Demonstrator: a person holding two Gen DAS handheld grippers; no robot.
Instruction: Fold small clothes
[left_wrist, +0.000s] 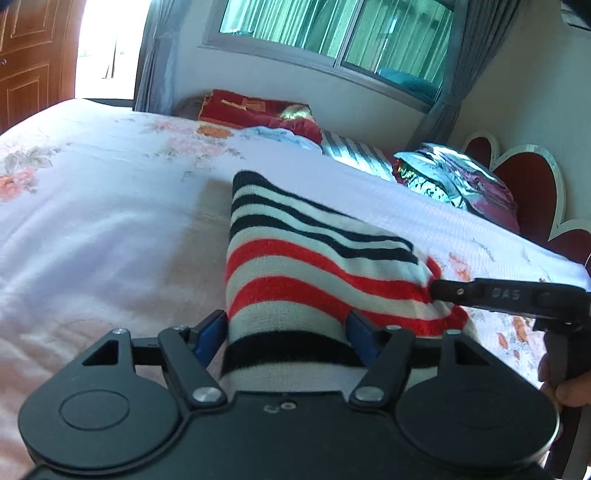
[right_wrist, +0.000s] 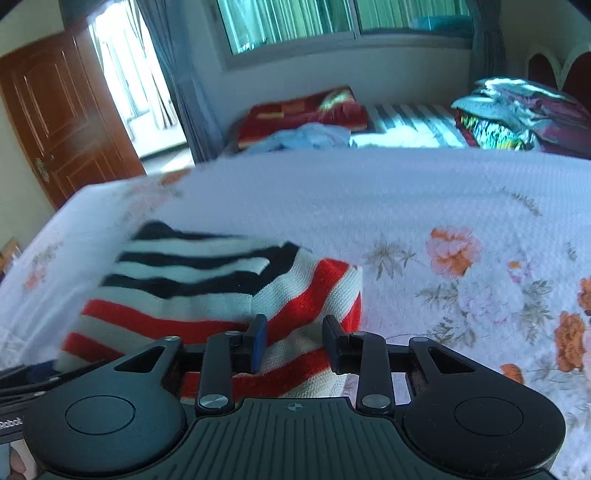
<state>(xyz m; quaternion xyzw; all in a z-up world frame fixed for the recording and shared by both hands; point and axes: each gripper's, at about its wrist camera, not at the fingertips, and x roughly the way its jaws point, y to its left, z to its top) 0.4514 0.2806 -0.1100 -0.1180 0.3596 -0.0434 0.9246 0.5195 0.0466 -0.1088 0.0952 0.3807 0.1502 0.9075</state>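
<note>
Striped knit garment held between two grippers over the bed.

Left wrist view: the left gripper (left_wrist: 288, 332) has its fingers spread around the black, white and red striped knit garment (left_wrist: 314, 266), above the floral white bedspread (left_wrist: 110, 221). Right wrist view: the right gripper (right_wrist: 295, 341) has its fingers parted with the garment's (right_wrist: 221, 288) red-striped edge between them; whether they pinch it is unclear.

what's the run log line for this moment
step: folding | item: striped knit garment on floral bedspread | left tongs: open, straddling near edge | right tongs: open, at red-striped corner
</note>
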